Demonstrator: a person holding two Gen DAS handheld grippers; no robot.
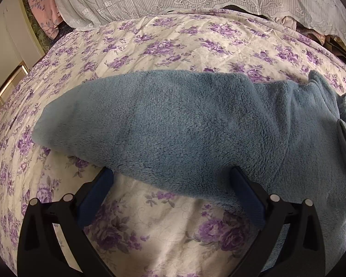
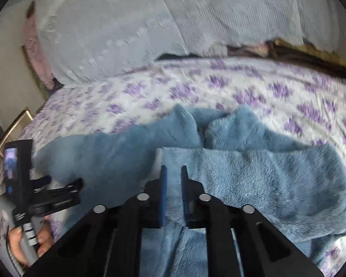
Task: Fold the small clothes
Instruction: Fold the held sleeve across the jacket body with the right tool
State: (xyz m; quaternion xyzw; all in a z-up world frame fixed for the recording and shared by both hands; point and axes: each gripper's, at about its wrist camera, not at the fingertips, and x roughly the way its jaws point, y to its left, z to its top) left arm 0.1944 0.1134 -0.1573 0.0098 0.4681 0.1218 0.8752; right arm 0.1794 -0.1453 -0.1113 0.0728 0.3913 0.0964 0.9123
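the fleece (image 1: 184,124), a small blue garment, lies spread on the bed (image 1: 150,41) over a purple-flowered sheet, partly folded: a long flap runs toward 9 o'clock in the left wrist view, and the bulk sits toward 3 o'clock. in the right wrist view a doubled layer lies at 3 o'clock with two rumpled peaks at 12 o'clock.

the left gripper (image 1: 173,194) is spread wide and holds nothing; its fingers straddle the near edge of the flap, the right one resting against the cloth at 4 o'clock, the left one just beside the edge at 7 o'clock. the right gripper (image 2: 174,194) has its jaws drawn close with a narrow gap between them. i cannot tell whether cloth is pinched there; the view is blurred and the fleece passes under and around the fingers.

what could go wrong, as i judge it: the left gripper may close on sheet as well as fleece, since the edge lies flat on the bed, and a lift would then drag the sheet and skew the fold. thick pile could also let the fingers catch only the top layer, so the flap peels open instead of carrying over. if the right gripper has only a thin pinch, a pull could slip it free and leave the peaks at 12 o'clock bunched. the two grippers work near each other, so a crossing move risks a knock.
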